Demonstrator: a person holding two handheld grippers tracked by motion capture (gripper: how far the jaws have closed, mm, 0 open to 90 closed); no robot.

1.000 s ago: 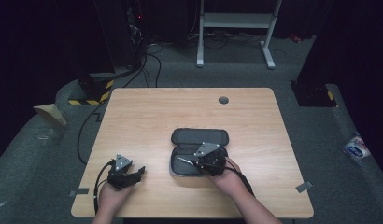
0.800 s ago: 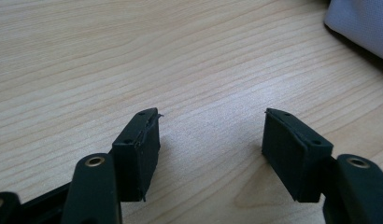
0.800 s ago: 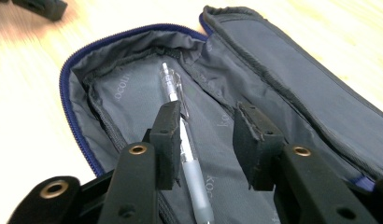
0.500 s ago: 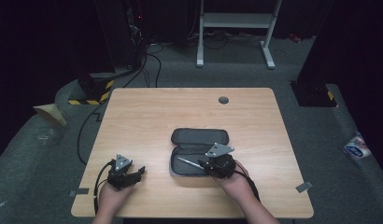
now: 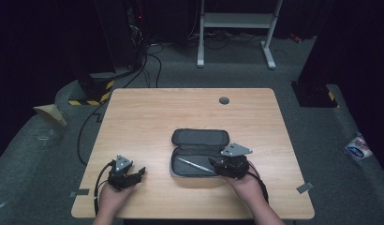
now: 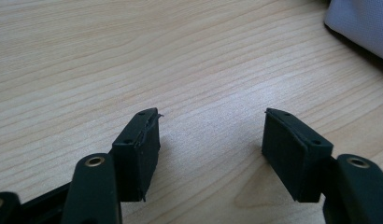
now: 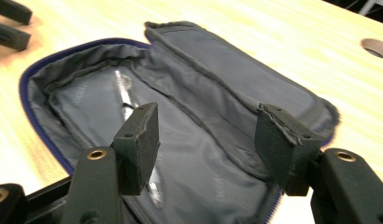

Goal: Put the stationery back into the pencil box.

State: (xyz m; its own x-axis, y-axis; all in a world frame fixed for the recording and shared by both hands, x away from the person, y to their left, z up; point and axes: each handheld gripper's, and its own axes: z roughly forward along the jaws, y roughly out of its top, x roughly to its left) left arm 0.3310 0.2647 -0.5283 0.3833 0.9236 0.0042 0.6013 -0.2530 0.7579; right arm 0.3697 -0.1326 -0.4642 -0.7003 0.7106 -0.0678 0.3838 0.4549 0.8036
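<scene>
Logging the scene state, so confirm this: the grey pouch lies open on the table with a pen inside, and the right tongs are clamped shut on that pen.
Not quite. The right tongs are open, gripping nothing, above the open pouch; the pen lies loose inside, as the right gripper view shows. The rest stands.

The high view looks forward and down on the light wooden table [image 5: 148, 117] from above its near edge. Each gripper view sits low and close behind its own black jaws; the right shares the open grey zippered fabric case [image 7: 236, 93] [image 5: 199, 138] with the high view.
</scene>
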